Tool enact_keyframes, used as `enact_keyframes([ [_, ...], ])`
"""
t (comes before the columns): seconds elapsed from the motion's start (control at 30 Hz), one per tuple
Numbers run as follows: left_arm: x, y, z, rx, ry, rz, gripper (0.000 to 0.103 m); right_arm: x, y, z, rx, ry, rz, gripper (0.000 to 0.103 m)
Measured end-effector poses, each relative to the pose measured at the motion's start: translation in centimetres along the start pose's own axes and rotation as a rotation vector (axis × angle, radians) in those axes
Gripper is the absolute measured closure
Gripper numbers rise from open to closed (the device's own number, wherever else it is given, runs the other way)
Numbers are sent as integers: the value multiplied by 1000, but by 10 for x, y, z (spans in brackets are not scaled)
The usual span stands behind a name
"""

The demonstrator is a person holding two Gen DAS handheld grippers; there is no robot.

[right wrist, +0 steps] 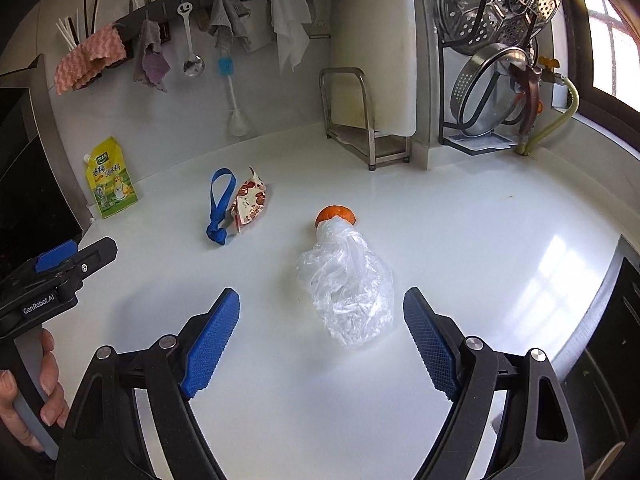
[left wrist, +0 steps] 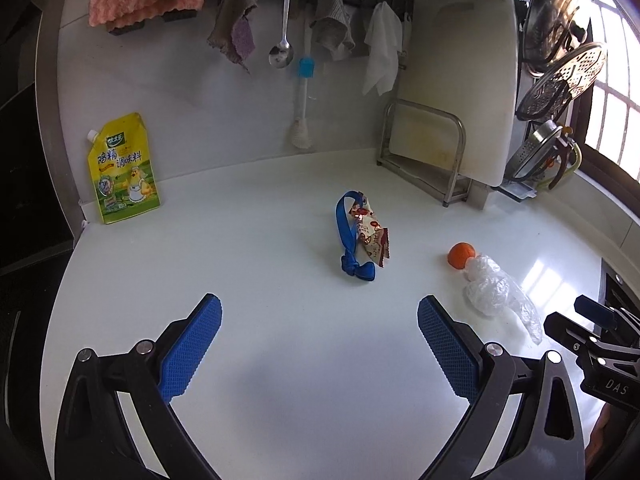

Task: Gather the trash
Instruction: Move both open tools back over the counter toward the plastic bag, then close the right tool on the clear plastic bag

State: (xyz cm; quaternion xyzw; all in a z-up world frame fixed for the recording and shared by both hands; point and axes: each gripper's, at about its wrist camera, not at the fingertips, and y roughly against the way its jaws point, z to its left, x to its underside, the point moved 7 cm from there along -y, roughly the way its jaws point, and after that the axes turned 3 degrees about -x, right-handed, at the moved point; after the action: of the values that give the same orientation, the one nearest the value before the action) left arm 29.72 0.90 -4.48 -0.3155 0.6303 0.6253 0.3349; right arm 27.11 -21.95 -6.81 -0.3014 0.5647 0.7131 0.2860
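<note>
While both claws, left claw (left wrist: pixel 319 334) and right claw (right wrist: pixel 321 326), gape wide and empty, a crumpled clear plastic bag (right wrist: pixel 347 292) touches an orange peel (right wrist: pixel 335 214) on the white counter (right wrist: pixel 460 232).

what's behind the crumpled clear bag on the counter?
An orange peel sits at the far end of the clear plastic bag, touching it. Only its domed top shows; the bag covers its near edge, so whether any of it lies inside the bag cannot be told.
</note>
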Motion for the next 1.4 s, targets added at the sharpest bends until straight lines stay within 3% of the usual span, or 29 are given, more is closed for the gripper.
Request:
enact_keyframes([
  [0.17,-4,-36,-3,0,-4,62,6,-11,-36,-5,33,30,57,23],
  [0.4,-8,-64,-3,-15,4,89,6,-17,-76,-20,42,-20,151,23],
  [0.77,-4,-92,0,-30,3,151,6,-14,-97,-31,15,-43,175,24],
  [1.03,-4,-107,-3,-23,-7,183,6,-11,-93,-26,-23,-34,179,68],
  [1.4,-9,-128,-2,-45,12,208,6,-7,-68,-40,-52,-101,142,72],
])
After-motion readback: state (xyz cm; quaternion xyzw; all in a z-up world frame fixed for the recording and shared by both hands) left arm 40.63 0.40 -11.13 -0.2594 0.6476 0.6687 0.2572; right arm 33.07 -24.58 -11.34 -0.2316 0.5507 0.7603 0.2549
